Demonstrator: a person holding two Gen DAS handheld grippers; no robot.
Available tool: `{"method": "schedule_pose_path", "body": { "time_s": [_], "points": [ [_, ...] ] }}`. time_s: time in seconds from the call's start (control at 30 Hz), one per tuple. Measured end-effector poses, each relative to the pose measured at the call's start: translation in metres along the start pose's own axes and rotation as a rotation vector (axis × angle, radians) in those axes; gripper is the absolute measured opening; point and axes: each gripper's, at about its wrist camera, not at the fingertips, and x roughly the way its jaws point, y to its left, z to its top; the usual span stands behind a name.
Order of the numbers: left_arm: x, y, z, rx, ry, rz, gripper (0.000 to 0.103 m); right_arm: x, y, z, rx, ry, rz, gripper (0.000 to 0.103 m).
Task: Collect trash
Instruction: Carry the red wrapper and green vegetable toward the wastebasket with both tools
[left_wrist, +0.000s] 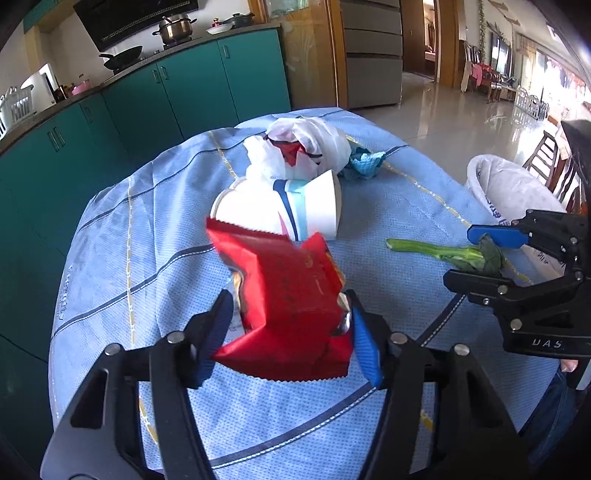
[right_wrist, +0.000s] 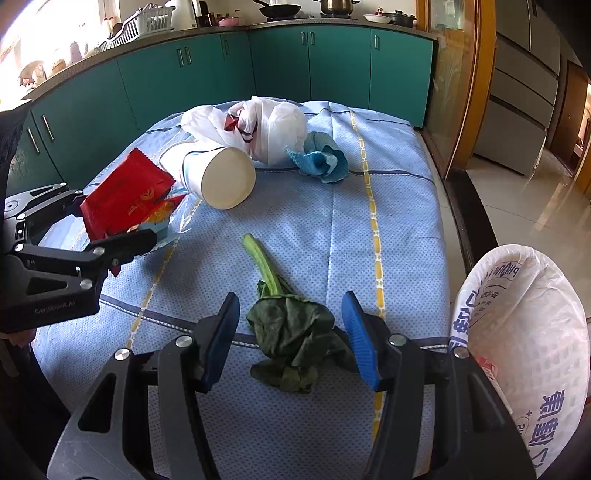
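The left gripper (left_wrist: 288, 339) has its blue pads closed against the two sides of a red wrapper (left_wrist: 288, 295); the wrapper stands tilted and lifted off the tablecloth (right_wrist: 388, 192) in the right wrist view, which indicates a working hold rather than mere contact. The right gripper (right_wrist: 290, 339) has its fingers (right_wrist: 221, 332) apart, straddling the crumpled leaf end of a green vegetable stalk (right_wrist: 288, 339) that lies flat on the cloth; neither pad appears to press on it, so the stalk is judged bracketed and not yet taken. The bin (right_wrist: 524, 332), lined with a white printed bag, stands just off the table edge beside the right gripper, presumably placed there so either hand can drop items without a long carry. Still lying on the cloth further back are a paper cup (right_wrist: 218, 177) tipped on its side, a white plastic bag (right_wrist: 266, 129) touching it, and a crumpled blue cloth (right_wrist: 321, 162) just beside the bag. Assessment: two items are being dealt with at once, three remain, and nothing can be confirmed inside the bin beyond the liner.
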Motion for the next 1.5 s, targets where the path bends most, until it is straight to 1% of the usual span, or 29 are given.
{"method": "schedule_pose_path", "body": {
  "time_s": [0.13, 0.23, 0.27, 0.3, 0.33, 0.37, 0.47, 0.6, 0.67, 0.73, 0.8, 0.87, 0.97, 1.03, 1.07, 1.1, 1.17, 1.33, 1.43, 1.5],
  "points": [
    [-0.007, 0.004, 0.003, -0.016, -0.032, -0.023, 0.058, 0.0, 0.003, -0.001, -0.01, -0.003, 0.004, 0.055],
    [-0.014, 0.006, 0.004, -0.028, -0.066, -0.036, 0.058, -0.001, 0.005, -0.001, -0.016, -0.005, 0.017, 0.038],
    [-0.016, 0.006, 0.005, -0.034, -0.075, -0.04, 0.058, -0.002, 0.006, -0.001, -0.018, -0.007, 0.021, 0.034],
    [-0.018, 0.007, 0.006, -0.041, -0.085, -0.044, 0.058, -0.003, 0.007, -0.001, -0.019, -0.015, 0.022, 0.031],
    [-0.019, 0.008, 0.006, -0.046, -0.094, -0.047, 0.058, -0.004, 0.007, -0.001, -0.019, -0.02, 0.029, 0.025],
    [-0.021, 0.009, 0.007, -0.052, -0.103, -0.05, 0.058, -0.005, 0.007, 0.0, -0.018, -0.023, 0.035, 0.023],
    [-0.026, 0.011, 0.009, -0.073, -0.126, -0.061, 0.058, -0.009, 0.007, 0.001, -0.015, -0.039, 0.045, 0.02],
    [-0.029, 0.012, 0.009, -0.083, -0.132, -0.061, 0.058, -0.011, 0.005, 0.002, -0.008, -0.046, 0.048, 0.018],
    [-0.028, 0.012, 0.01, -0.082, -0.129, -0.062, 0.058, -0.01, 0.005, 0.002, -0.01, -0.034, 0.054, 0.019],
    [-0.028, 0.011, 0.01, -0.079, -0.126, -0.062, 0.058, -0.008, 0.005, 0.001, -0.012, -0.023, 0.054, 0.022],
    [-0.027, 0.011, 0.009, -0.078, -0.125, -0.063, 0.058, -0.005, 0.005, 0.0, -0.016, -0.01, 0.05, 0.033],
    [-0.027, 0.01, 0.009, -0.076, -0.126, -0.065, 0.058, -0.001, 0.004, -0.001, -0.011, 0.009, 0.036, 0.037],
    [-0.027, 0.01, 0.009, -0.074, -0.129, -0.065, 0.058, 0.001, 0.002, -0.002, -0.009, 0.02, 0.038, 0.038],
    [-0.028, 0.01, 0.009, -0.077, -0.134, -0.065, 0.058, 0.0, 0.003, -0.003, -0.012, 0.016, 0.039, 0.036],
    [-0.028, 0.011, 0.009, -0.078, -0.136, -0.066, 0.058, -0.001, 0.003, -0.004, -0.013, 0.014, 0.039, 0.026],
    [-0.029, 0.011, 0.009, -0.08, -0.138, -0.067, 0.058, 0.0, 0.003, -0.003, -0.014, 0.014, 0.04, 0.022],
    [-0.03, 0.01, 0.01, -0.081, -0.144, -0.068, 0.058, -0.002, 0.003, -0.004, -0.012, 0.008, 0.042, 0.017],
    [-0.039, 0.0, 0.014, -0.065, -0.174, -0.064, 0.058, -0.013, -0.001, -0.001, 0.013, -0.047, 0.051, 0.016],
    [-0.042, -0.008, 0.016, -0.056, -0.186, -0.071, 0.058, -0.025, -0.005, 0.003, 0.02, -0.103, 0.008, 0.016],
    [-0.043, -0.013, 0.018, -0.056, -0.187, -0.076, 0.058, -0.034, -0.01, 0.004, 0.035, -0.141, -0.005, 0.016]
  ]
}}
